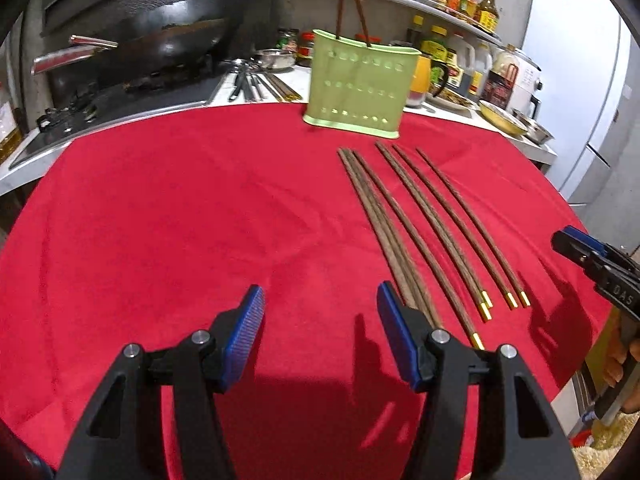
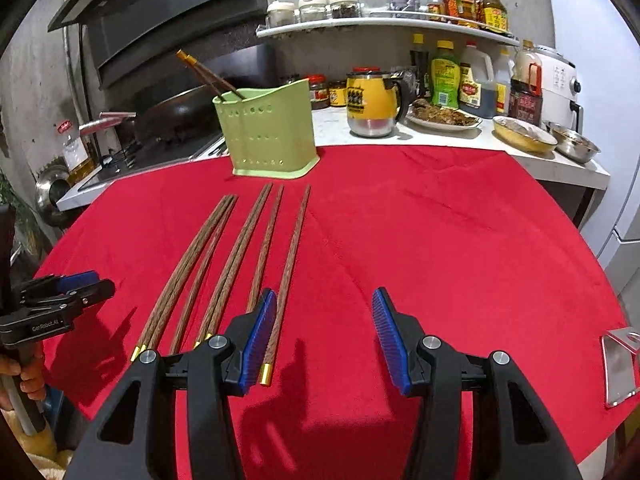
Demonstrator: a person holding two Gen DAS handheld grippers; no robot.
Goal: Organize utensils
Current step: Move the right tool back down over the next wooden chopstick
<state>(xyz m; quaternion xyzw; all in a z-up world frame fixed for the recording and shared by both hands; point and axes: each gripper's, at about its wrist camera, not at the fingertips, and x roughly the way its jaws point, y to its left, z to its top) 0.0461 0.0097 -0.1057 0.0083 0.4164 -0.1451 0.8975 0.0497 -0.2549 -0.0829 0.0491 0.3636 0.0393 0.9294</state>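
Several brown wooden chopsticks [image 1: 424, 224] with gold ends lie side by side on the red cloth [image 1: 180, 220]; they also show in the right wrist view [image 2: 224, 264]. A light green perforated holder [image 1: 358, 88] stands beyond them with two chopsticks [image 1: 348, 8] in it, and it shows in the right wrist view [image 2: 268, 132] too. My left gripper [image 1: 320, 312] is open and empty, low over the cloth just left of the chopsticks. My right gripper [image 2: 324, 320] is open and empty, just right of the chopsticks' gold ends.
A stove with a black wok [image 1: 160, 40] is at the back left. A yellow mug [image 2: 370, 102], bottles, plates and bowls [image 2: 524, 132] crowd the white counter behind the cloth. A clear plastic piece [image 2: 620, 368] lies at the cloth's right edge.
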